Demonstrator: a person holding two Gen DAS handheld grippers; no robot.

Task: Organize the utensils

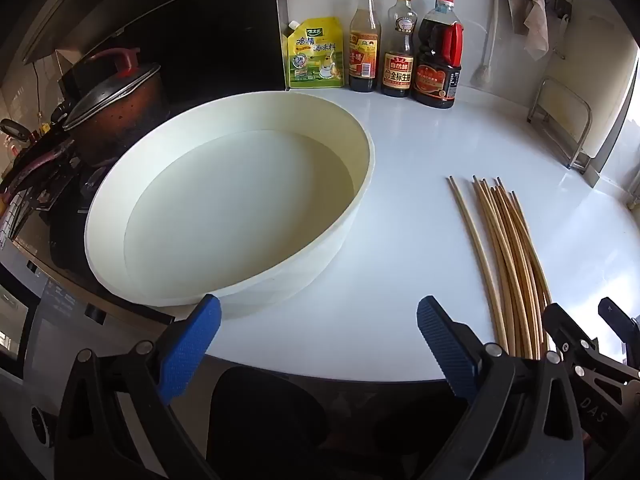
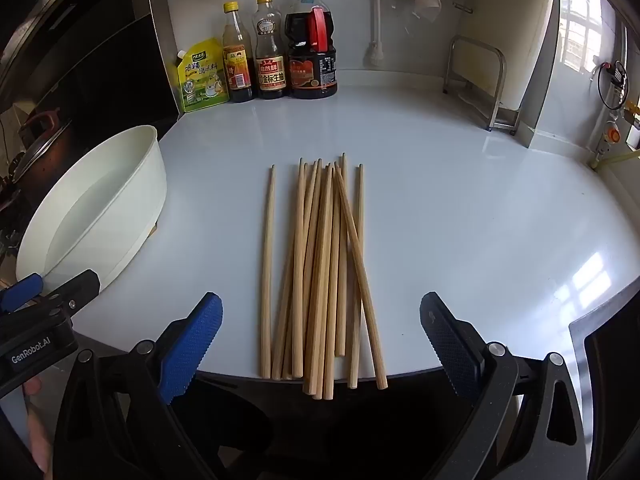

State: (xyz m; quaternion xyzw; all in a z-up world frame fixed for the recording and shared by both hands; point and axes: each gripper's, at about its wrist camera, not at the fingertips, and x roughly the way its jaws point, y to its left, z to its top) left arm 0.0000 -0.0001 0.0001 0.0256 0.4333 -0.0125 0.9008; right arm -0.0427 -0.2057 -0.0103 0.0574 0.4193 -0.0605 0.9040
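Observation:
Several wooden chopsticks point(image 2: 320, 272) lie in a loose bundle on the white counter, thick ends at the front edge; they also show in the left wrist view point(image 1: 508, 256). A large white basin point(image 1: 224, 208) holding water stands to their left, and shows in the right wrist view point(image 2: 104, 208). My left gripper point(image 1: 320, 340) is open and empty, in front of the basin's near rim. My right gripper point(image 2: 320, 336) is open and empty, its jaws on either side of the bundle's near ends, above the counter edge.
Three sauce bottles point(image 2: 276, 48) and a yellow seasoning pouch point(image 2: 202, 76) stand at the back wall. A lidded pot point(image 1: 116, 100) sits on the stove at the left. A metal rack point(image 2: 480, 80) stands at the back right.

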